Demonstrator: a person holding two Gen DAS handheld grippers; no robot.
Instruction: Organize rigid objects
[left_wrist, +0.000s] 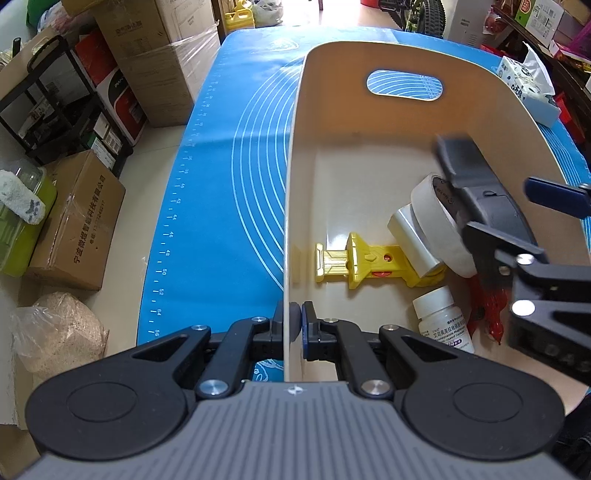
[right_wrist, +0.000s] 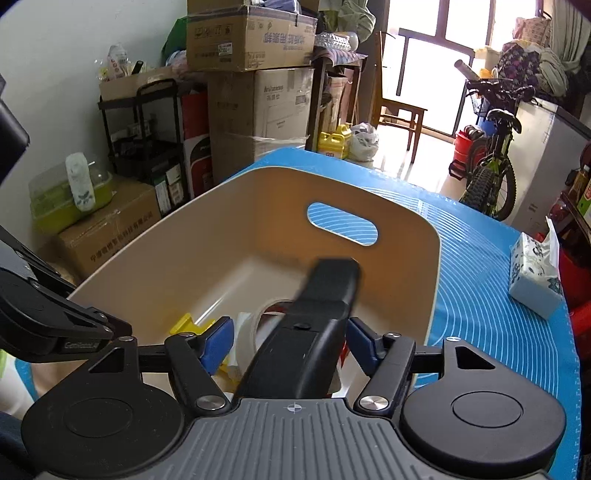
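Left wrist view: the left gripper (left_wrist: 293, 325) is clenched on the near wall of the beige plastic bin (left_wrist: 295, 155), one finger outside and one inside the rim. The wall looks thin and smooth, so it probably flexes and could slip unless pinched squarely near the top edge, as it is here. The bin sits on a blue silicone mat (left_wrist: 221, 166) covering the worktop. Inside lie a yellow plastic toy (left_wrist: 358, 264), a roll of masking tape (left_wrist: 437, 221) leaning on a smaller clear tape roll (left_wrist: 410, 236), a white pill bottle (left_wrist: 441, 319) and something red (left_wrist: 493, 310), partly hidden. The right gripper (left_wrist: 532, 206) reaches in from the right with a dark grey remote-like device (left_wrist: 476, 184) between its fingers, above the tape rolls. It appears stiff, light and smooth-shelled.

Right wrist view: the right gripper (right_wrist: 291, 339) has its blue fingers (right_wrist: 218, 341) spread wider than the grey device (right_wrist: 317, 325); small gaps show on both sides, so they seem released or barely touching. The device points forward over the bin (right_wrist: 432, 280), its far end blurred. I judge that its flat long sides are the place to take hold, near the middle to keep it balanced. The bin's far half, under the handle cut-out (right_wrist: 341, 223), is bare and offers the open room; the near corner is crowded. A tissue pack (right_wrist: 533, 280) stands well apart on the mat (right_wrist: 480, 258), near the worktop's right edge.
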